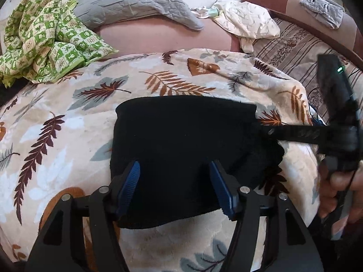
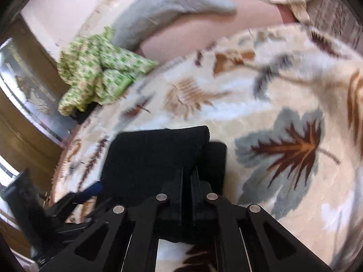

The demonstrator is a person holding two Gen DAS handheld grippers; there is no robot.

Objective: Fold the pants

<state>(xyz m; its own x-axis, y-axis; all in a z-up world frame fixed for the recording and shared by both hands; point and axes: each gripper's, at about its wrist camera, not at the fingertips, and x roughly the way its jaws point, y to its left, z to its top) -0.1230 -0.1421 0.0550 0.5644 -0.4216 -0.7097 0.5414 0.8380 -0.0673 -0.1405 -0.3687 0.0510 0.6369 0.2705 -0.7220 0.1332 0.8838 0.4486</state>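
The black pants (image 1: pixel 181 136) lie folded into a compact block on the leaf-print blanket (image 1: pixel 56 140). My left gripper (image 1: pixel 175 176) hovers over their near edge, open, blue pads (image 1: pixel 132 181) spread apart with only the flat fabric below them. My right gripper (image 1: pixel 261 128) reaches in from the right to the pants' right edge. In the right wrist view its jaws stand together, shut, over the pants (image 2: pixel 154 154); the right gripper (image 2: pixel 187 174) shows no fold clearly pinched. A person's hand (image 1: pixel 340 188) holds the right tool.
A crumpled green checked cloth (image 1: pixel 45 36) lies at the back left, with a grey pillow (image 1: pixel 136 4) behind it. A cream garment (image 1: pixel 247 20) and a grey cloth (image 1: pixel 322 9) lie at the back right by a striped sheet (image 1: pixel 295 45).
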